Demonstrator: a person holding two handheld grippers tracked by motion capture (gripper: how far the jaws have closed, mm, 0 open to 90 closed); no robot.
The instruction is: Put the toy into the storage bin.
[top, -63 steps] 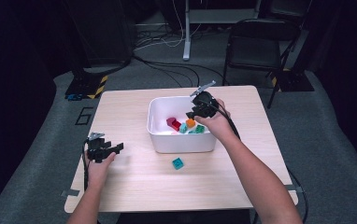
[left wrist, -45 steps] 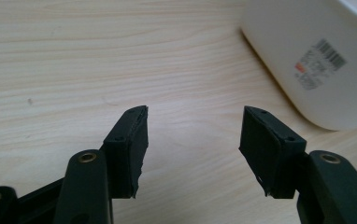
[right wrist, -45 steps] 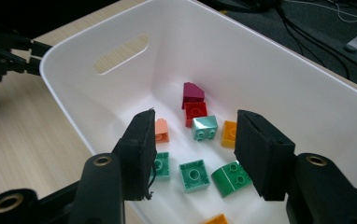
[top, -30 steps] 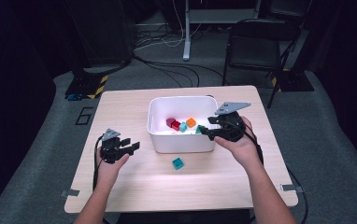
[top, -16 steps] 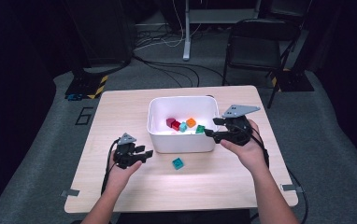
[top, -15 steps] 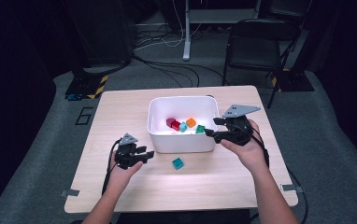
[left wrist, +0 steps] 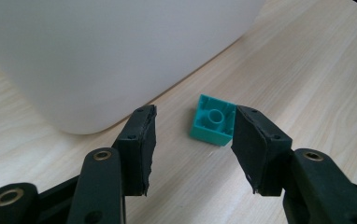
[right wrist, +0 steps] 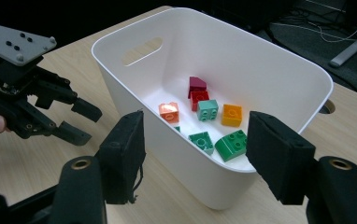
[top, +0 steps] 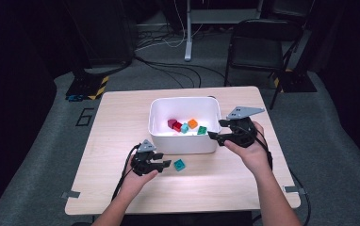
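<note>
We had the left gripper (top: 165,164) beside the teal brick (top: 179,165), which lay on the table just before the white bin (top: 184,141). Its jaws had just been opening, brick ahead, untouched. Right gripper (top: 217,130), farther off at the bin's side, had also been opening, jaws empty.

Teal brick on the table, beside the white bin

1 small teal toy brick (top: 179,165) lies on the pale wooden table (top: 121,122), just in front of the white bin (top: 159,134) and apart from its wall. It is square, and the left gripper view shows its hollow underside with 1 round tube in the middle, so it rests tipped or upside down, turned at a slant to the table's edge. Its colour is even teal all over, with no marks that can be made out.
</note>
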